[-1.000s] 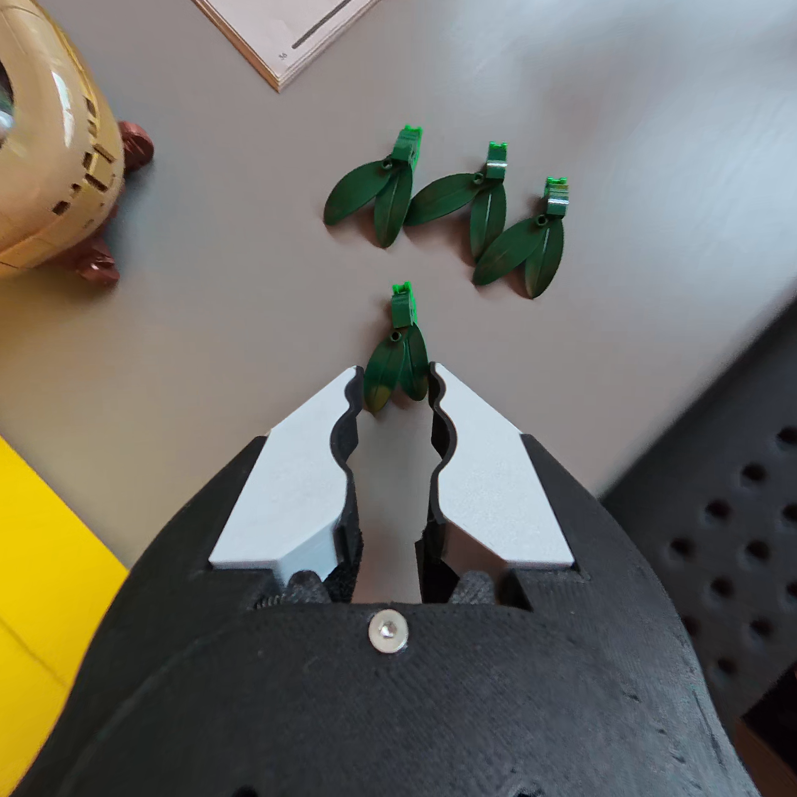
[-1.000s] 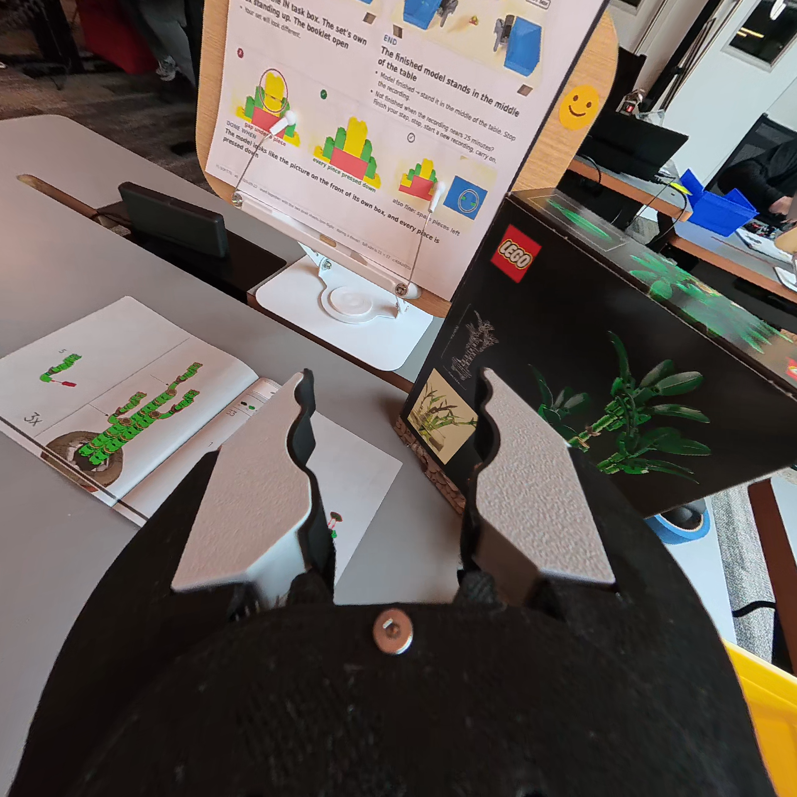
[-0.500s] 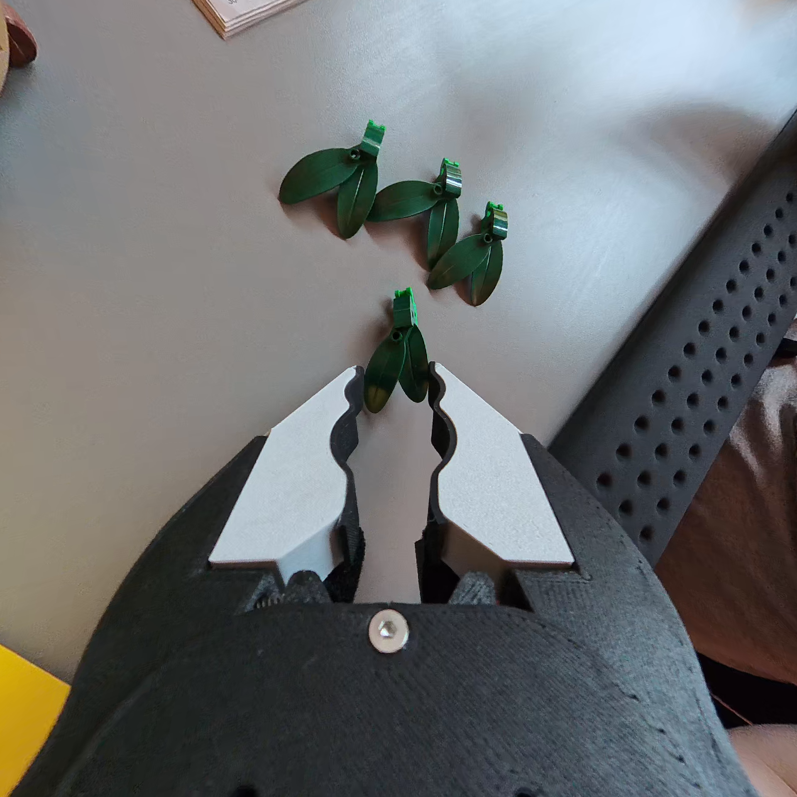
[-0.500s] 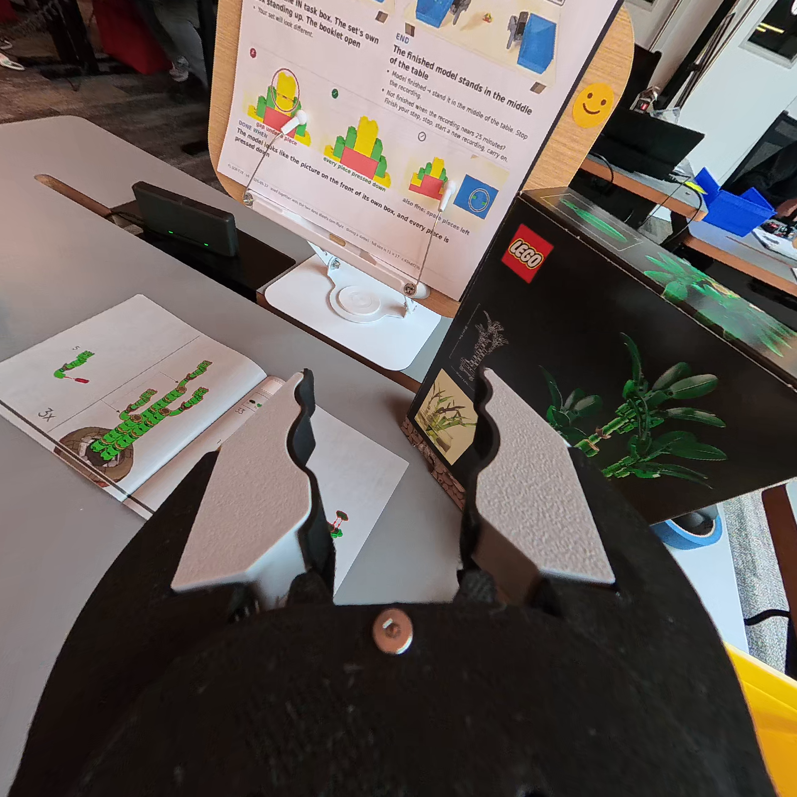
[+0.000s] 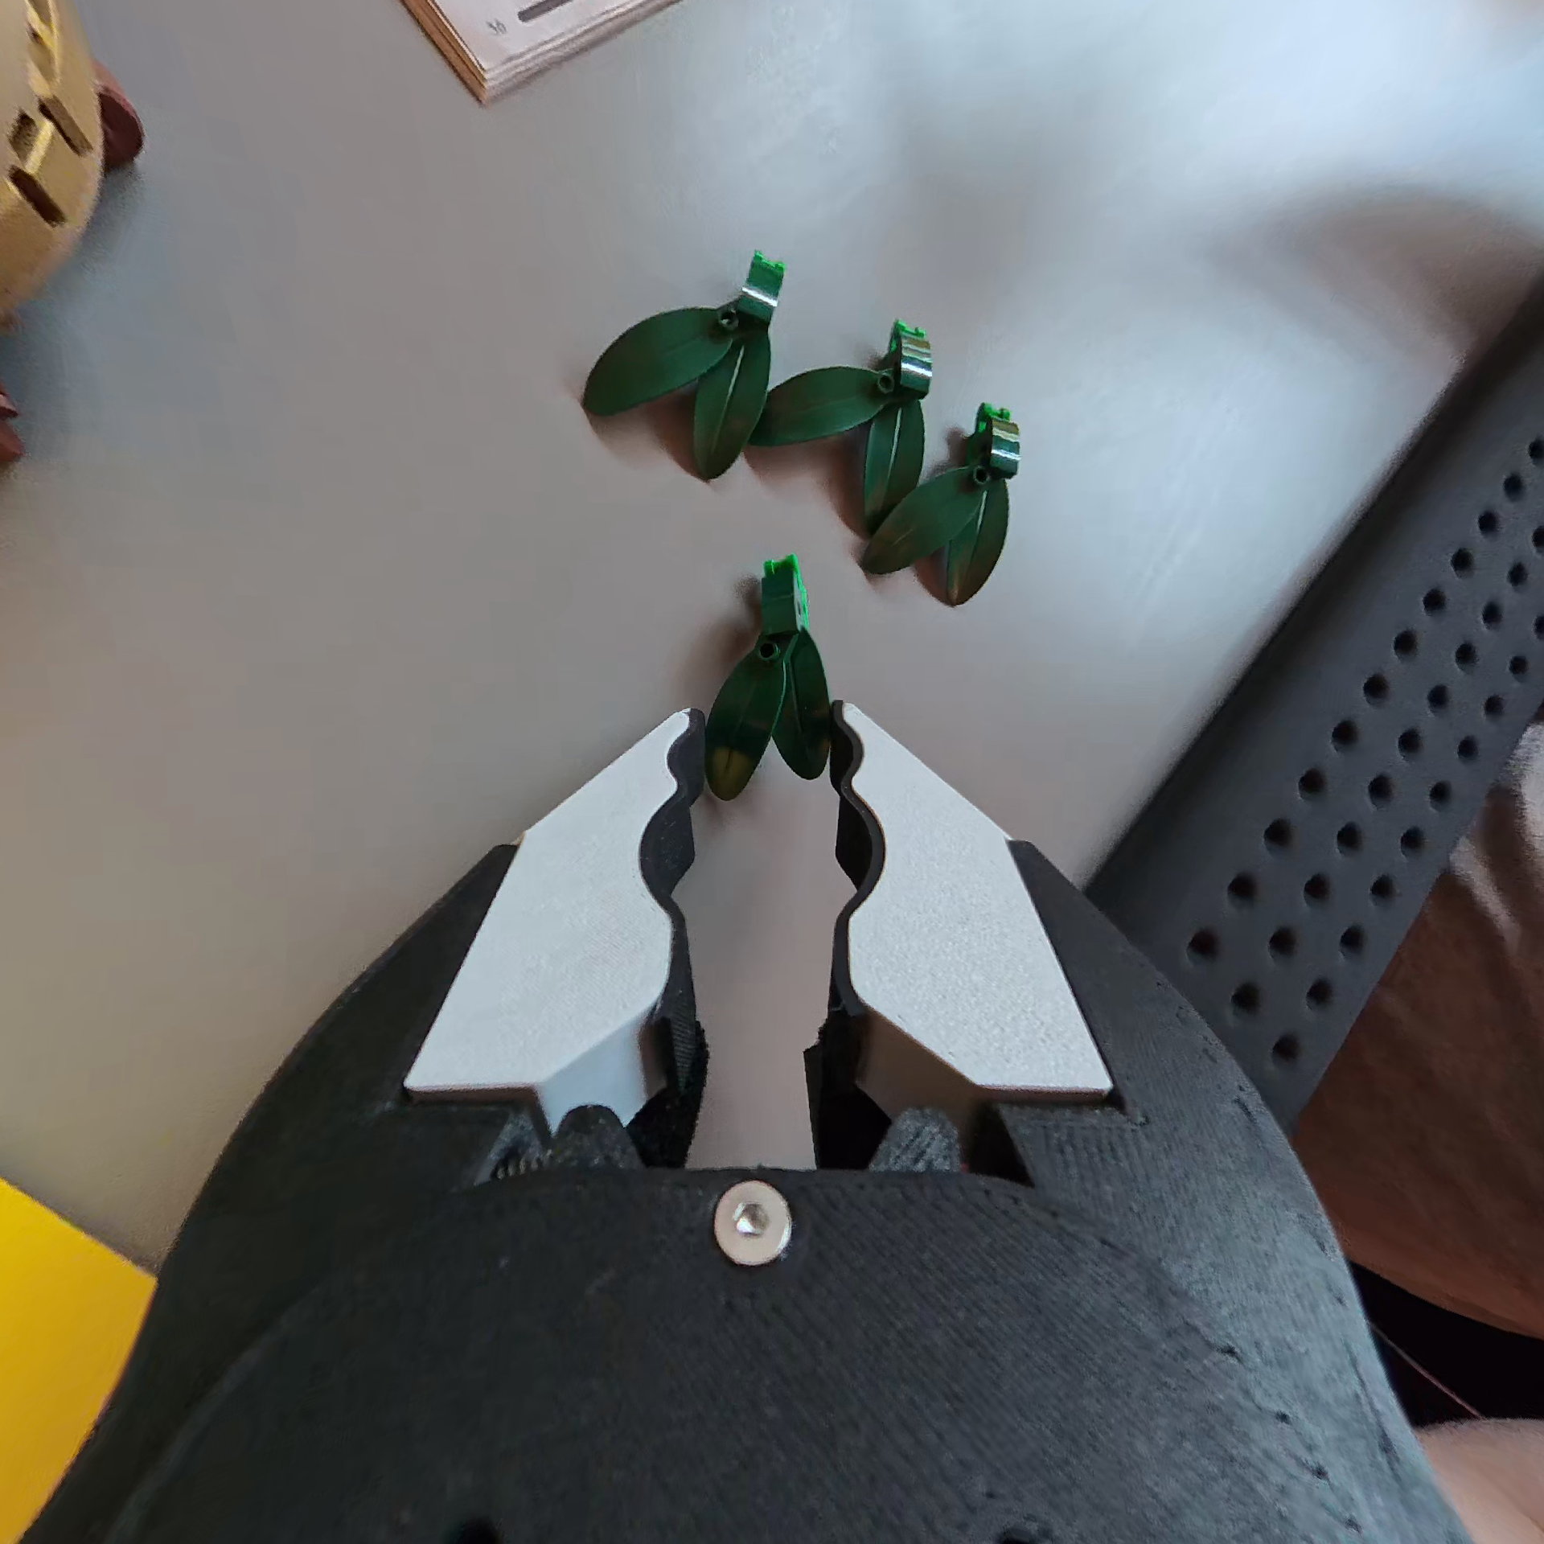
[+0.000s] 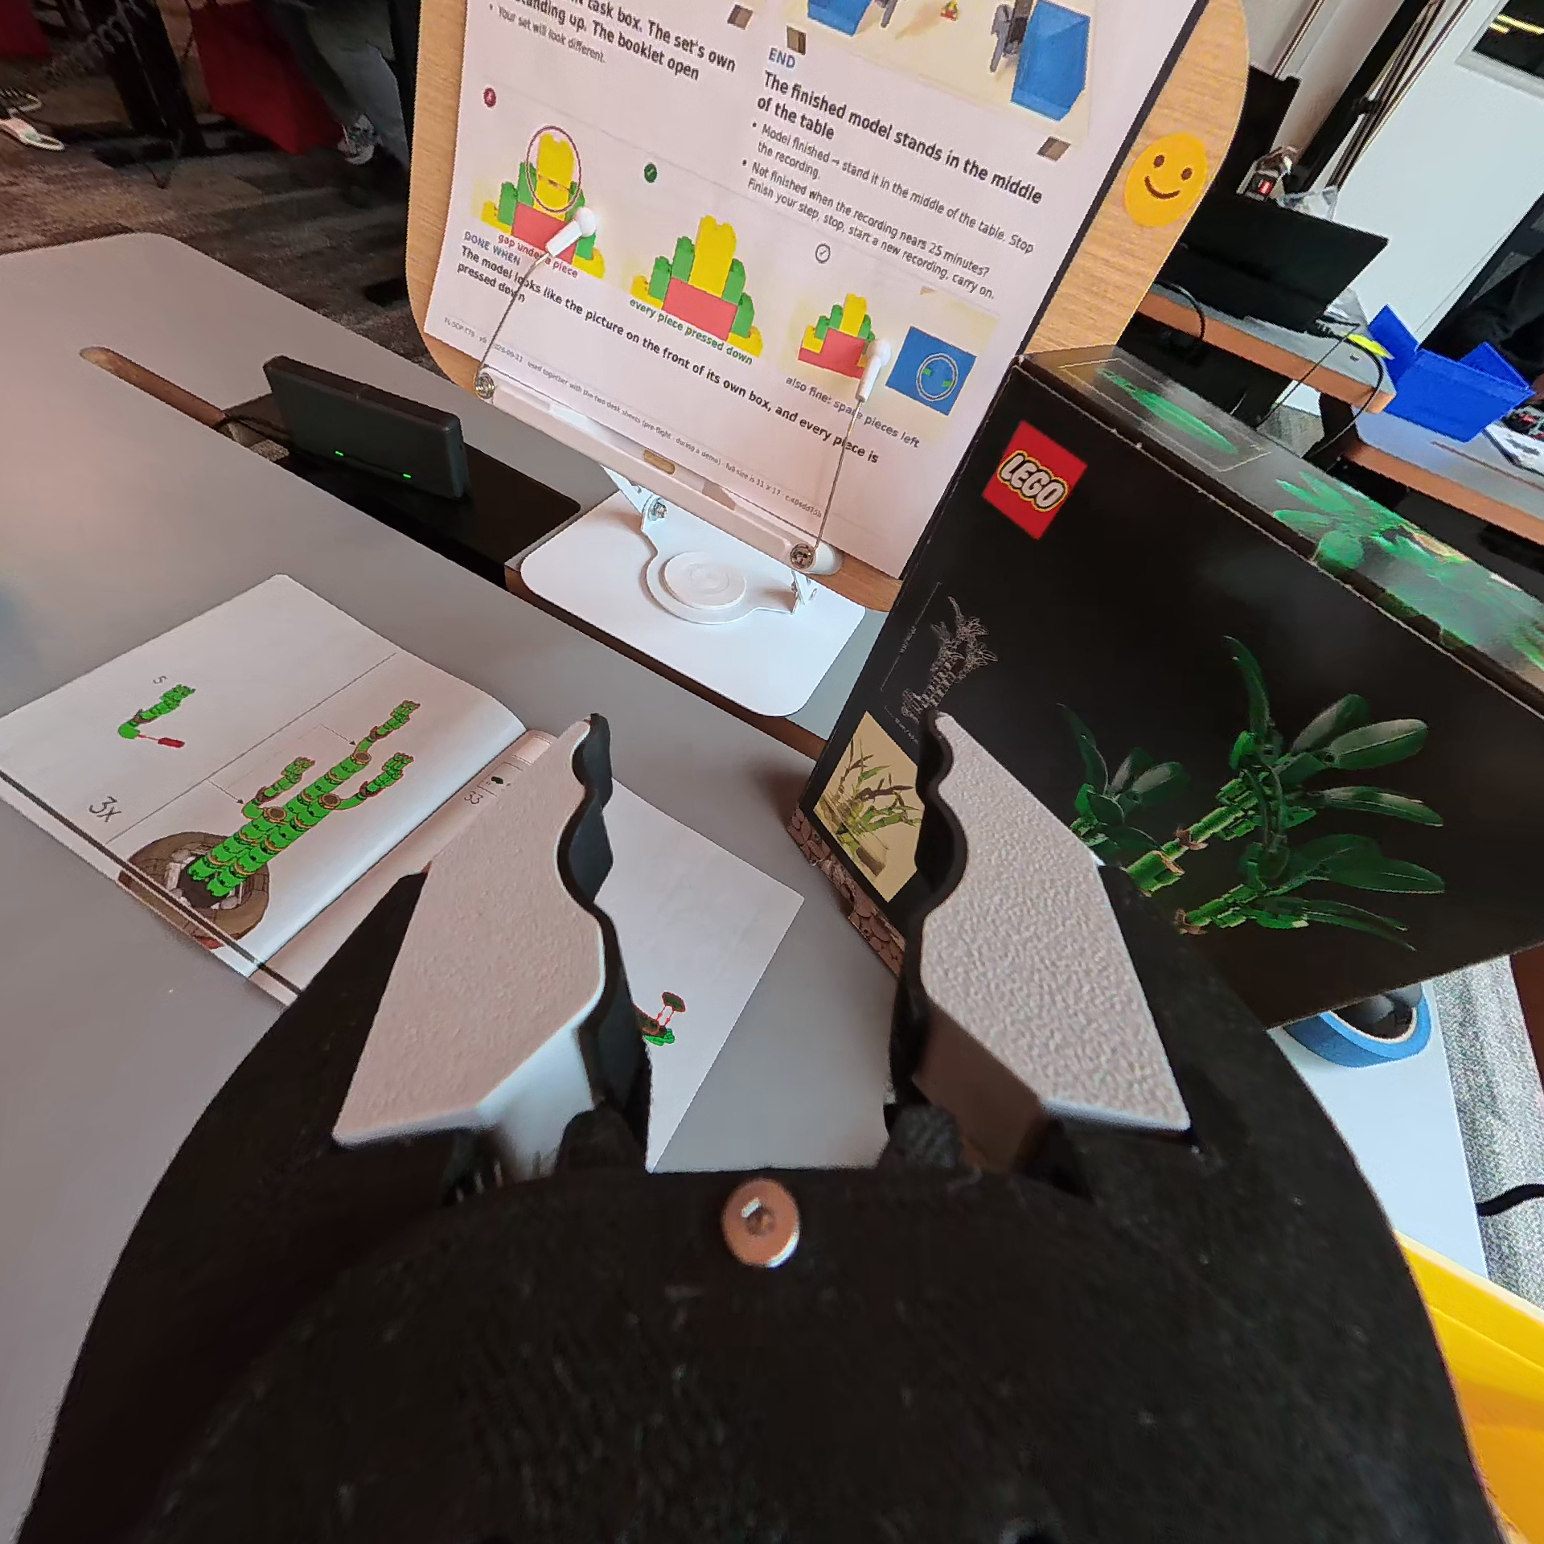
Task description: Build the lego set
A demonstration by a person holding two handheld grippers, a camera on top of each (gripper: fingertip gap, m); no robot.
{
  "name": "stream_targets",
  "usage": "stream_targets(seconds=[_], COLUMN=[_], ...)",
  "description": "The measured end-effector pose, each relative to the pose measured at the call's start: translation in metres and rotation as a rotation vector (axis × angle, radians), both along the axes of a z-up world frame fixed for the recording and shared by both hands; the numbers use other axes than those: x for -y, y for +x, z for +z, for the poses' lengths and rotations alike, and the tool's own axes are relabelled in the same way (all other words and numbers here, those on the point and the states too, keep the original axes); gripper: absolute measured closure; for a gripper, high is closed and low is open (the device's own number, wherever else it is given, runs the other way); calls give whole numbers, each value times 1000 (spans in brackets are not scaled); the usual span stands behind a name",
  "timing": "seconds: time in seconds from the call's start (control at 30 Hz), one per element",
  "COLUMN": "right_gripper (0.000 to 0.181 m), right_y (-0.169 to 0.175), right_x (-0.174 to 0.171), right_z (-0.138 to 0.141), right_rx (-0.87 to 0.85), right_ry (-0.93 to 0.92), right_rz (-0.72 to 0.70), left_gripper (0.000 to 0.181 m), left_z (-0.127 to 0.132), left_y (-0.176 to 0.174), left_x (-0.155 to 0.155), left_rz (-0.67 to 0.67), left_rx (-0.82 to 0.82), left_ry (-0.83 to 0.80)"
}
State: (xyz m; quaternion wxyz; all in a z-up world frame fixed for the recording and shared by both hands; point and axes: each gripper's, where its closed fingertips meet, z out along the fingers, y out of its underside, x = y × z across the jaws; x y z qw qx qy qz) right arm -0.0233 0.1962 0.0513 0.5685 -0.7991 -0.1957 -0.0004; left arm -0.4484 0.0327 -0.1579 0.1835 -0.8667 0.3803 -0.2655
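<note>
Dark green plastic, a two-leaf piece with a bright green clip [image 5: 773, 693] is sitting at the frame's centre, its leaf tips pinched in the left gripper [image 5: 764, 735], seemingly so the clip is pointing free for attaching. Three matching leaf clusters [image 5: 844, 409] are lying above it on the grey table [image 5: 334, 501], apparently staged in a row, with a tan brick-built pot [image 5: 42, 150] at upper left. The right gripper [image 6: 764, 744] is hanging spread and empty over the open instruction booklet [image 6: 276, 752], beside the black set box [image 6: 1211, 668], probably waiting.
</note>
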Motion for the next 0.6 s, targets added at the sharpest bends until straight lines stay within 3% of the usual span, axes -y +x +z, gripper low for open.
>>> stream_targets(seconds=[0.37, 0.5, 0.6], right_gripper=[108, 108, 107], right_y=[0, 5, 8], right_x=[-3, -2, 0], right_z=[-5, -8, -4], right_rx=[23, 52, 62], right_ry=[-10, -14, 4], right_rz=[-10, -28, -41], left_gripper=[152, 133, 126], left_z=[-4, 3, 25], left_y=[4, 8, 3], left_x=[-13, -17, -18], left_rz=[-114, -98, -37], left_rx=[-149, -119, -54], left_ry=[211, 284, 356])
